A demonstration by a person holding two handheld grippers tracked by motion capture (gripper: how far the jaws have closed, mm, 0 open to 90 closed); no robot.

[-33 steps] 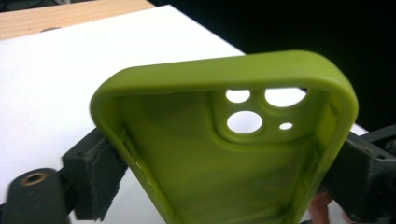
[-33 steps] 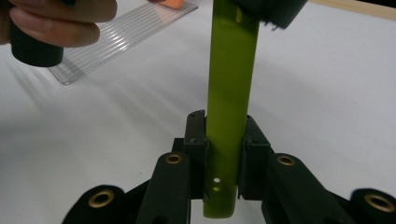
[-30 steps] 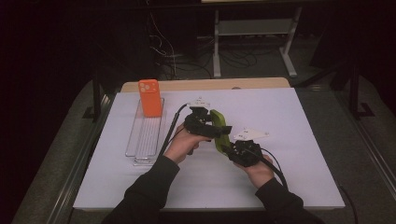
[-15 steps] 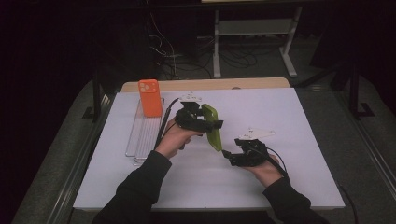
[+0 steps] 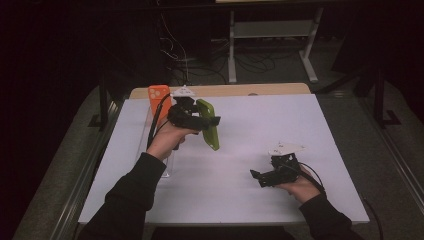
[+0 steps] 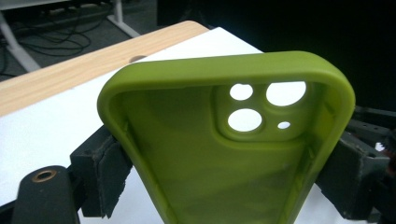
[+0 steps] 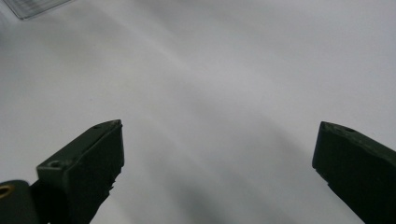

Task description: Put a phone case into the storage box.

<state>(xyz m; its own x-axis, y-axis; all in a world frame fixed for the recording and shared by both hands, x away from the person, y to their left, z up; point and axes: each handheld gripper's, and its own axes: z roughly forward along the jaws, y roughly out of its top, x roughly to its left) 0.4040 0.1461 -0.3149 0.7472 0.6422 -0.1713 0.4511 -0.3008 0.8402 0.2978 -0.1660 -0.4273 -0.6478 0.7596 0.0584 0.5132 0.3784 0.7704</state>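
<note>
A green phone case (image 6: 224,163) with camera cut-outs is held up above the white mat, its hollow side facing the left gripper view. My left gripper (image 5: 212,121) is shut on its two long edges, and the jaws have just tightened a little more on it. In the high view the case (image 5: 210,131) hangs tilted, left of the mat's middle. My right gripper (image 5: 257,177) rests low over the mat near the front right. Its jaws have just been opening and now stand wide apart (image 7: 217,158) with nothing between them.
An orange phone case (image 5: 159,96) stands upright at the far end of a clear plastic tray (image 5: 149,131) on the mat's left side; a corner of that tray (image 7: 37,7) appears in the right gripper view. The white mat (image 5: 310,125) lies on a wooden table (image 5: 260,89).
The right gripper let go of the green case, opened wide and drew back to the right and down. The left gripper carried the case up and to the left.
</note>
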